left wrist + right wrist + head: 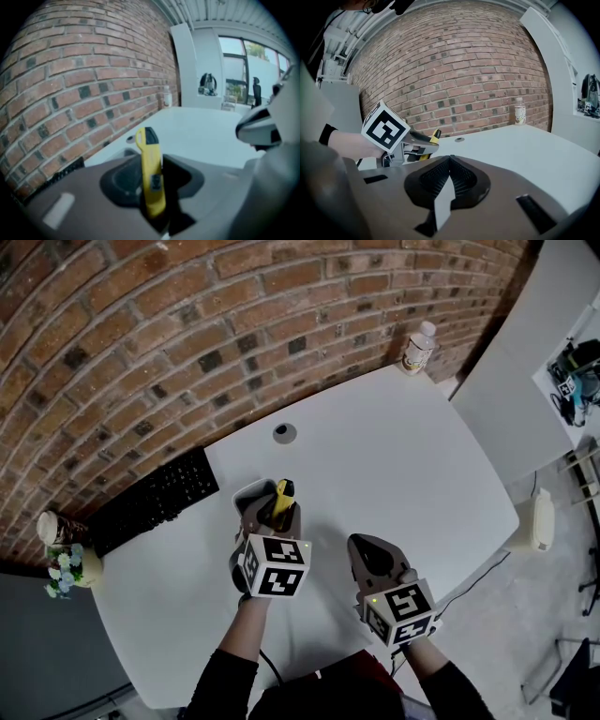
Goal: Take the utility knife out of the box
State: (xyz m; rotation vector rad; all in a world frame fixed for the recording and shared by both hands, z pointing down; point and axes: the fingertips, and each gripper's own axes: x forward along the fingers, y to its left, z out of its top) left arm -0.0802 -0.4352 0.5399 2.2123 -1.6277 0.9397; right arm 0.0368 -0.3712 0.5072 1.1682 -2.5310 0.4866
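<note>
At the table's (403, 456) near edge our right gripper (372, 549) idles, jaws together and empty. Just beyond, our left gripper (272, 514) is closing its jaws round the yellow utility knife (281, 495), upright in the small box (246, 491) toward the left edge, evidently to lift it out.

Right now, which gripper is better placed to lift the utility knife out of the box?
Left. The left gripper has the utility knife between its closing jaws at the box; the right gripper sits aside, shut and empty.
</note>
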